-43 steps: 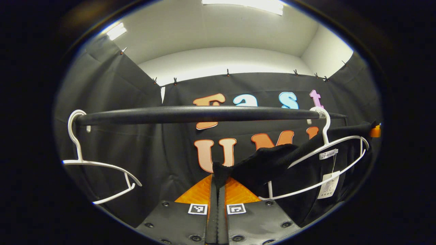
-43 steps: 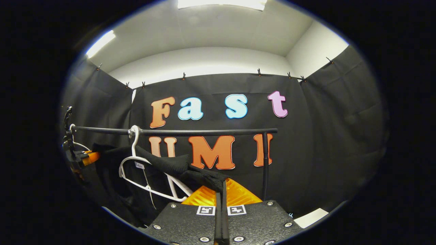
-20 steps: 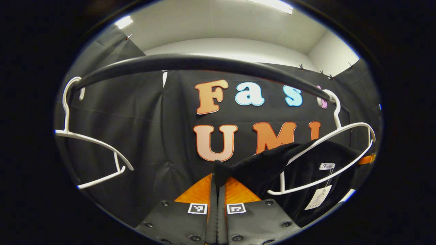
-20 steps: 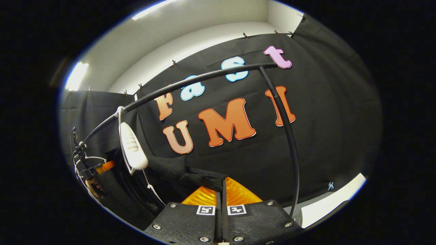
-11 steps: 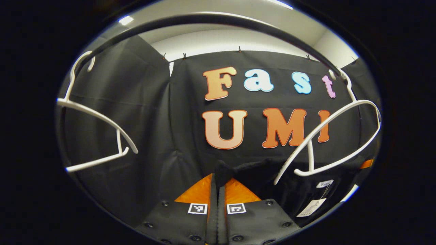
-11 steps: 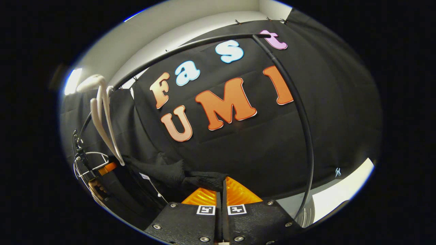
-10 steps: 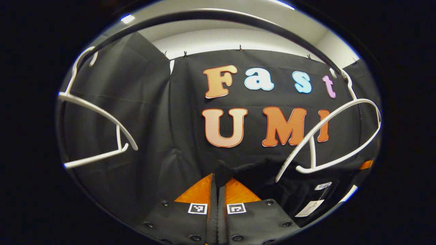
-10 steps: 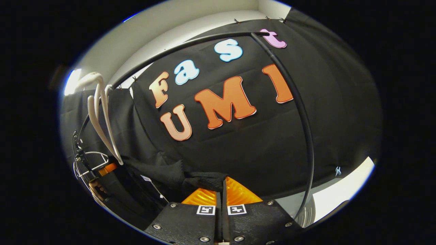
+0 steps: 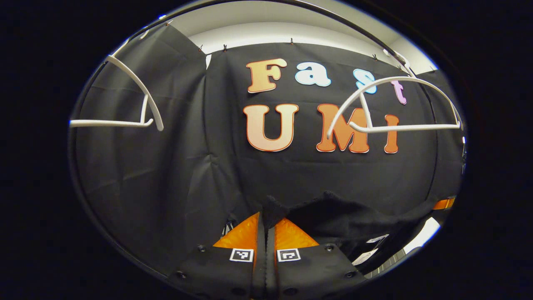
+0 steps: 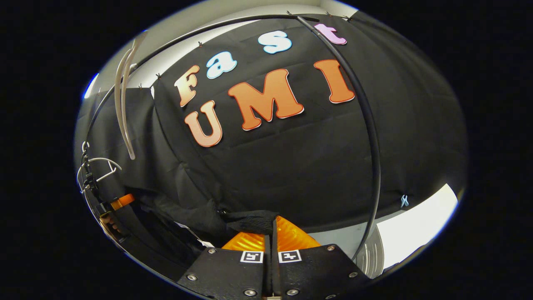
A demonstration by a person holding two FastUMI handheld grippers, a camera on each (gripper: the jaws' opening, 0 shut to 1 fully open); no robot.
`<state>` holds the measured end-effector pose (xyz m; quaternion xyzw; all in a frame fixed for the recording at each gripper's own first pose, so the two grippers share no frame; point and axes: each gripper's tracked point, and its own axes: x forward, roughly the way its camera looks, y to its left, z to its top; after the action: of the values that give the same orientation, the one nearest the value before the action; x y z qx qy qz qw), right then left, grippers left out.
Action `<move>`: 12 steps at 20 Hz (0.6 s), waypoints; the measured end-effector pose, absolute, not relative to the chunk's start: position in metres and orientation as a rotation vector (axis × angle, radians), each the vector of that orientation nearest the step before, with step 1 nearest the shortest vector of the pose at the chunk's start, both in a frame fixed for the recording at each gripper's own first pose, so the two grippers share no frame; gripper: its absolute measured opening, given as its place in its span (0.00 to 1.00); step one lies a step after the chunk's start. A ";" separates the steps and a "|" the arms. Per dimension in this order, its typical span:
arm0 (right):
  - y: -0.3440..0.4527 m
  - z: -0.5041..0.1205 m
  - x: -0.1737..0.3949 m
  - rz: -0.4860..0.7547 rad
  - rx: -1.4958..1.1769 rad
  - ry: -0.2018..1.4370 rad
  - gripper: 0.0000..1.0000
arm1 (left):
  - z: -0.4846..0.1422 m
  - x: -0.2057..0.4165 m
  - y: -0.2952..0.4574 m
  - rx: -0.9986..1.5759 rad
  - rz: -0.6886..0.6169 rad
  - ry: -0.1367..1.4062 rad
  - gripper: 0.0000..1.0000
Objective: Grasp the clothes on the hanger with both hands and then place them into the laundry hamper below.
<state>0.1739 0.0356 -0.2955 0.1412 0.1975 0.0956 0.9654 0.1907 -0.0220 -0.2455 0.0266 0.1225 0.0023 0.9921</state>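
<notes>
Left gripper (image 9: 265,221) clamped on one end of the black garment (image 9: 354,216); cloth sags to its right, below the bare white hanger (image 9: 399,104) up and right on the rail (image 10: 366,125). Second empty hanger (image 9: 125,104) up and left. Right gripper (image 10: 271,227) also pinched shut on the garment's other end; cloth trails left of it. Left gripper visible far left in the right gripper view.

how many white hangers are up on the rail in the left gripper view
2. One white hanger hangs bare at the upper left; the other white hanger hangs bare at the upper right, above the black garment. More could be out of view.
</notes>
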 end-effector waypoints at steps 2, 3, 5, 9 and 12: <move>0.037 -0.312 0.163 0.183 0.269 0.406 0.00 | -0.256 0.185 -0.029 0.049 -0.009 0.250 0.07; 0.038 -0.319 0.159 0.183 0.259 0.403 0.00 | -0.261 0.183 -0.031 0.055 -0.010 0.249 0.10; 0.045 -0.333 0.152 0.178 0.247 0.394 0.00 | -0.277 0.174 -0.049 0.052 -0.042 0.264 0.09; 0.067 -0.373 0.136 0.188 0.256 0.420 0.00 | -0.315 0.155 -0.093 0.056 -0.141 0.310 0.07; 0.089 -0.401 0.120 0.208 0.259 0.446 0.00 | -0.341 0.145 -0.118 0.073 -0.202 0.335 0.07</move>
<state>0.1204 0.0886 -0.4008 0.1280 0.2203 0.1028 0.9615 0.1448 -0.1185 -0.3407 0.0361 0.1662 -0.1006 0.9803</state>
